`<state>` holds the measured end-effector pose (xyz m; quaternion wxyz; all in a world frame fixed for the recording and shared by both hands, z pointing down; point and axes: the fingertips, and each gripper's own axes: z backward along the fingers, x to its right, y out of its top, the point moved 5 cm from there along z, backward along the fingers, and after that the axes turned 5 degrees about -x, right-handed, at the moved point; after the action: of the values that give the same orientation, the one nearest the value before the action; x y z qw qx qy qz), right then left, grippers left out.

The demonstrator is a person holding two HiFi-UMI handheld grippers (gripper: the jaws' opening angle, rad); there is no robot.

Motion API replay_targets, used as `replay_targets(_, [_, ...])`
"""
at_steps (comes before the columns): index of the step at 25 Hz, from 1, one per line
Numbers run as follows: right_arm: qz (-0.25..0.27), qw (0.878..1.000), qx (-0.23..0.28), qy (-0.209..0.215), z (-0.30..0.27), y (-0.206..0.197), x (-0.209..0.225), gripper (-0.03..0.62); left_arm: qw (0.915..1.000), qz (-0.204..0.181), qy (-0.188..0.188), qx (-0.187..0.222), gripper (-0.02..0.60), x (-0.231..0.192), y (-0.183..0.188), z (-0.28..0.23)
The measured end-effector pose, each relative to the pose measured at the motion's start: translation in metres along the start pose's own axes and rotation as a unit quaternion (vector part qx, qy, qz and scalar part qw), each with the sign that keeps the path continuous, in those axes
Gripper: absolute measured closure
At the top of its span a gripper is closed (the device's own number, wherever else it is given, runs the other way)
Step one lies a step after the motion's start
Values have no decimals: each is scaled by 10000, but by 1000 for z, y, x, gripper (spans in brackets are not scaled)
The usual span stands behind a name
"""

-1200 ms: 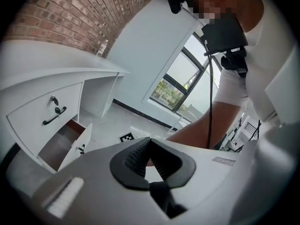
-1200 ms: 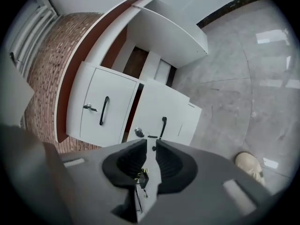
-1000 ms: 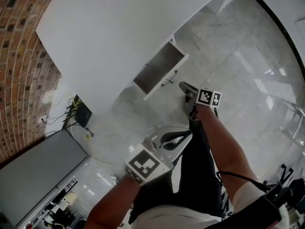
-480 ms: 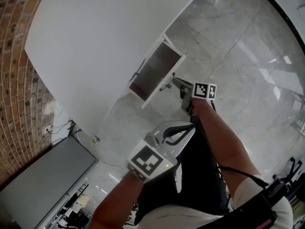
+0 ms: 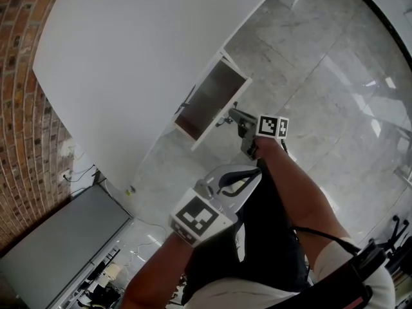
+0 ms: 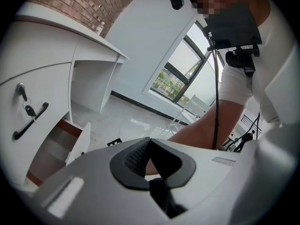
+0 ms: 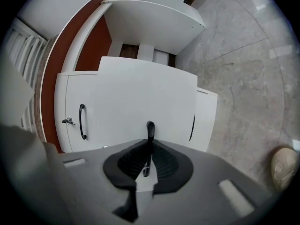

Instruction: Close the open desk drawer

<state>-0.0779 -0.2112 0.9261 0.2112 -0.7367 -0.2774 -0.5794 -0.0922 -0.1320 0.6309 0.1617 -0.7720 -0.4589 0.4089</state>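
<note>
The open drawer (image 5: 211, 99) sticks out from under the white desk (image 5: 129, 50), brown inside, with a white front (image 7: 145, 102). Its thin black handle (image 7: 150, 131) runs between the pads of my right gripper (image 7: 148, 157), whose jaws have just been closing and now pinch it. In the head view the right gripper (image 5: 234, 116) sits at the drawer's front edge. My left gripper (image 5: 252, 172) hangs lower, in front of the person's dark trousers, shut with nothing in it. In the left gripper view the left gripper (image 6: 149, 142) points past the open drawer (image 6: 58, 146).
A cabinet door (image 7: 86, 111) with a black handle and a key (image 7: 68, 121) sits beside the drawer. A brick wall (image 5: 16, 76) and a grey panel (image 5: 58, 237) lie at the left, with cables (image 5: 77, 169) on the marble floor (image 5: 322, 76).
My right gripper has moved up to the drawer front and closed on its handle. My left gripper has sunk a little.
</note>
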Motion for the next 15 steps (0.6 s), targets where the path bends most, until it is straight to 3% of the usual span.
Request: replay_targets(15, [-734,9956,489,321,-5,-1,2,571,9996,134,-105,237,577,-14,8,-8])
